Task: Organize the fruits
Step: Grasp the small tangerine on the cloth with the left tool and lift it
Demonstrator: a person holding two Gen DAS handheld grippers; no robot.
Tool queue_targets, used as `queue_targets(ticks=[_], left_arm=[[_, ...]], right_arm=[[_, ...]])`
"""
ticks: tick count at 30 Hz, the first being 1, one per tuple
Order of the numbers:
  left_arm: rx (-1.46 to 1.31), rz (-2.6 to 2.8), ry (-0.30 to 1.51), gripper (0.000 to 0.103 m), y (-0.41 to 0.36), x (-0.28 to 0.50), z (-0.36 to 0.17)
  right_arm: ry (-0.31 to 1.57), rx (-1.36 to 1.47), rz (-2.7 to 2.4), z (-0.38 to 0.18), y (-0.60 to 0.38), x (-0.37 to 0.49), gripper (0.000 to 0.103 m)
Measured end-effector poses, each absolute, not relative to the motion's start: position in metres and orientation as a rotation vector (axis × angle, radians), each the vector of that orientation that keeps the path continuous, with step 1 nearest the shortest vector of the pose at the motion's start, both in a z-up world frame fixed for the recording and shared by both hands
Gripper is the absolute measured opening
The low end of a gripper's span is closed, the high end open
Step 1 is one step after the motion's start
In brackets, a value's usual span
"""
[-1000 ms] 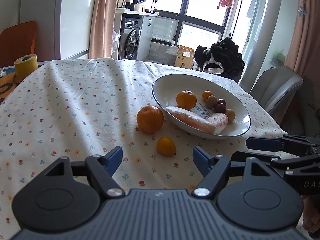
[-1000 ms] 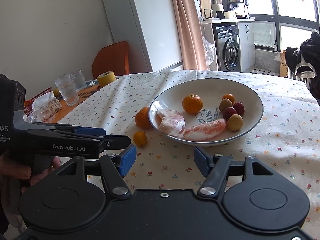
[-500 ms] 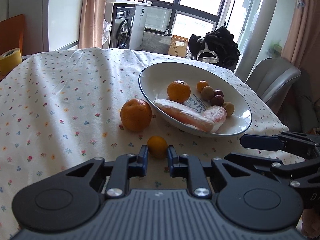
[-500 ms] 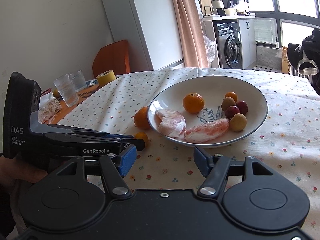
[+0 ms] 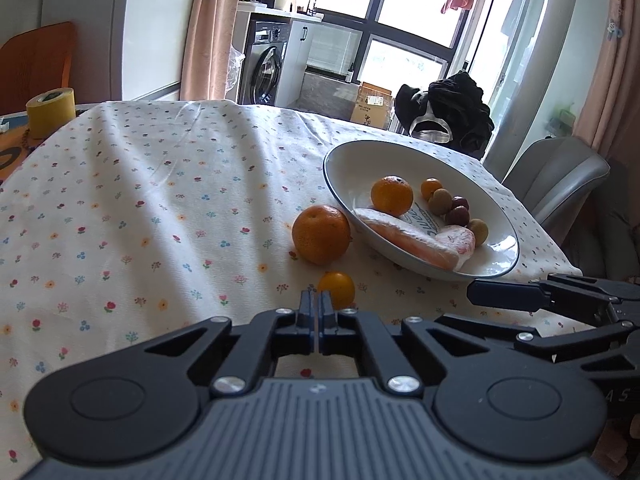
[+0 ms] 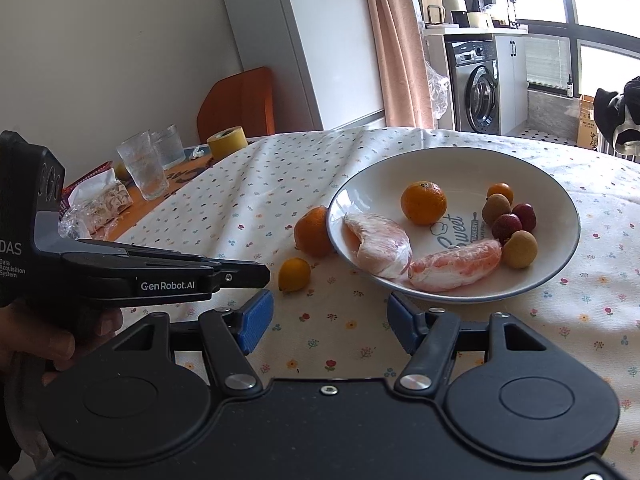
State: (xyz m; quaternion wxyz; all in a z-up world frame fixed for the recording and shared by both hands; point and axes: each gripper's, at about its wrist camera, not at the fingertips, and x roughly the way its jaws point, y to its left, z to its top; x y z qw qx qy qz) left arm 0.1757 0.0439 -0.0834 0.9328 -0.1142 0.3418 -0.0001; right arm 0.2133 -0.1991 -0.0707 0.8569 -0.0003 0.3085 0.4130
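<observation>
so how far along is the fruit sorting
Mostly done: the plate already holds an orange, two peeled citrus pieces and several small fruits. In hand: nothing; the left gripper is shut and empty just short of the small orange fruit, and the right gripper is open. Left: that fruit and the big orange, both on the tablecloth.

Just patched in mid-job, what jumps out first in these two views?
The white plate near the table's right edge holds an orange, two peeled pomelo segments and a cluster of small fruits. Two fruits lie outside on the floral tablecloth: a big orange by the rim and a small orange fruit just ahead of the left gripper, shut on nothing; the right gripper is open.
</observation>
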Motion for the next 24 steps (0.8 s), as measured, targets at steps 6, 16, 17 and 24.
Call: queue_targets(ticks=[6,16,17,24], left_arm=[[-0.251,0.000,0.698,0.000,0.051,0.171,-0.083],[-0.237,-0.044,0.722,0.005,0.043,0.177,-0.083],[-0.238,-0.045,0.728,0.006,0.041,0.179,-0.083],[-0.215,-0.031,0.721,0.053,0.033,0.185,-0.082]], right_arm=[[0.662,-0.014,0.868,-0.074,-0.193,0.214,0.062],[0.671,-0.013,0.840,-0.078,-0.199,0.218,0.061],[0.671,-0.013,0.839,-0.078,-0.200,0.218,0.061],[0.674,-0.003,0.838,-0.080,-0.205,0.219,0.061]])
